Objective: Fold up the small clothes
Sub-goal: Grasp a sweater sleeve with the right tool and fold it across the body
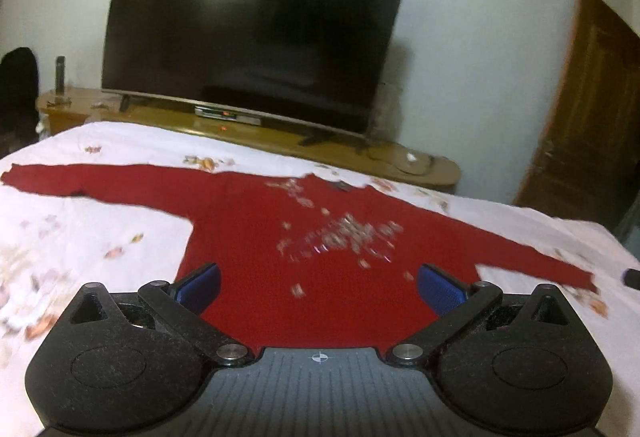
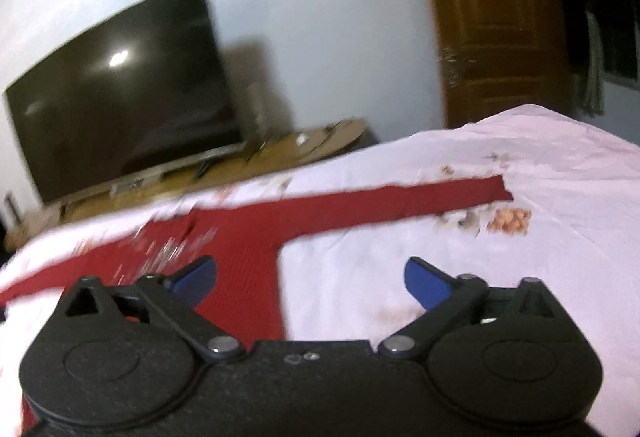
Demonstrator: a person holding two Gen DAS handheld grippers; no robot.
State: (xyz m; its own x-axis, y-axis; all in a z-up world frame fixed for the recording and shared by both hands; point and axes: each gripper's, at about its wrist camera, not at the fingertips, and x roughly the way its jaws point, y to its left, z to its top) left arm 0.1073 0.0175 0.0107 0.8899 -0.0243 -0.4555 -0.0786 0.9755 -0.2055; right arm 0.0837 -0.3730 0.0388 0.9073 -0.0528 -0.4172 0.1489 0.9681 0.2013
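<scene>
A small red long-sleeved sweater (image 1: 256, 237) with silvery sequins on the chest lies flat on the white floral bedsheet (image 1: 80, 229), both sleeves spread wide. My left gripper (image 1: 318, 287) hovers over the sweater's lower hem, its blue pads far apart with nothing between them. In the right wrist view the sweater (image 2: 244, 237) shows with its right sleeve (image 2: 400, 197) stretched across the sheet. My right gripper (image 2: 310, 283) stands open above the sweater's right side edge; its left pad is over red cloth and its right pad over bare sheet, gripping nothing.
A large dark television (image 1: 248, 37) stands on a low wooden stand (image 1: 280, 141) beyond the bed's far edge. A wooden door (image 1: 588, 109) is at the right. A dark item (image 1: 632, 277) lies at the bed's right edge. The white sheet (image 2: 480, 257) extends right of the sweater.
</scene>
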